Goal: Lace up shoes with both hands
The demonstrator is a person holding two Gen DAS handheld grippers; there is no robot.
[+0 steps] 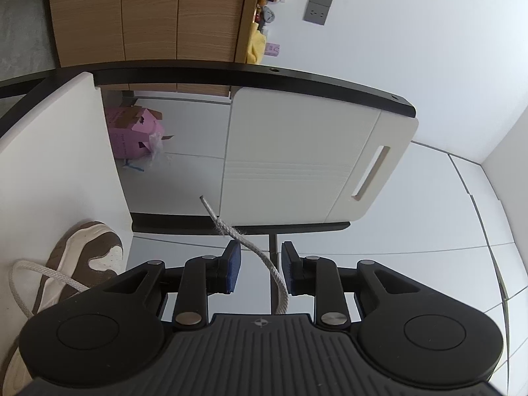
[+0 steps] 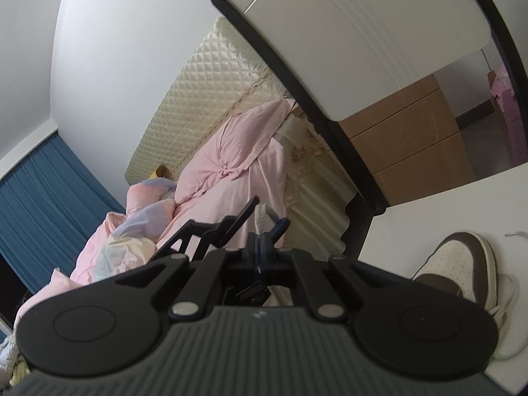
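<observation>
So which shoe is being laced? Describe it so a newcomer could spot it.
Start at the white table. The low sneaker lies on it, near the table edge. It is white with brown panels and a thick off-white lace looping loosely beside it, the only footwear in view.

The shoe [image 1: 85, 257] is brown and white, its lace [image 1: 264, 257] off-white. At upper left hangs a blue curtain [image 2: 49, 191]; the box [image 1: 132, 132] is pink.
</observation>
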